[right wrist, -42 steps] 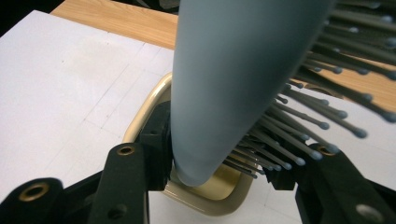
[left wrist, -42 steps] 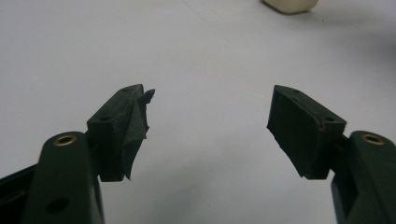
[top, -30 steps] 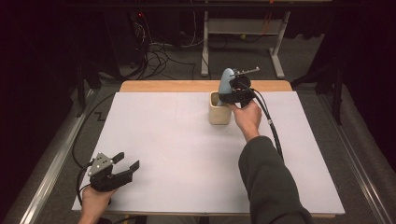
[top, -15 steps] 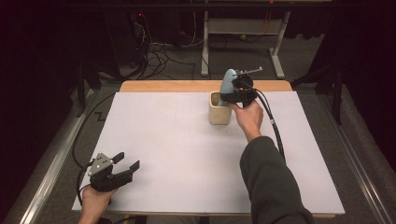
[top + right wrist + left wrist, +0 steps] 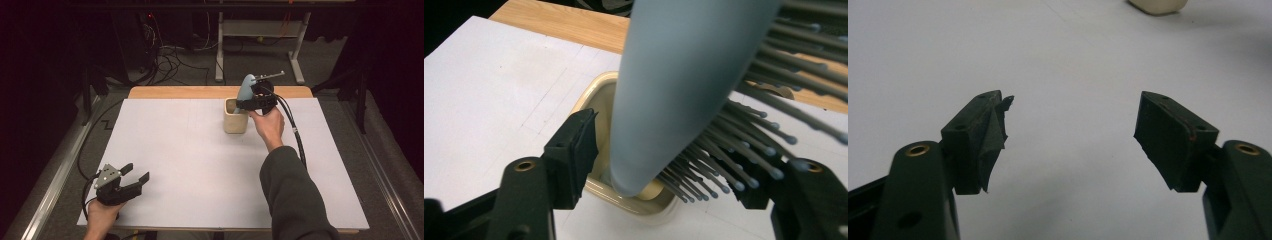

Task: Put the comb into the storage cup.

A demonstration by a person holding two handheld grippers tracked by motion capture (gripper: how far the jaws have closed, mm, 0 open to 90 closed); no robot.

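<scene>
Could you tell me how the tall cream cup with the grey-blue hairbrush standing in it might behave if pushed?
The tall cream plastic cup probably tips easily: it is narrow, and the grey-blue bristled hairbrush rises well above its rim. It likely slides on the smooth white table cover. It looks light.

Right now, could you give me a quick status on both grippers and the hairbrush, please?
Left gripper open, resting near table edge. Right gripper jaws just opening, left pad clear of hairbrush. Brush stands handle-down in beige cup. Nothing in the way.

Grey-blue hairbrush (image 5: 684, 75), cream cup (image 5: 235, 122), white table (image 5: 190, 165).
</scene>
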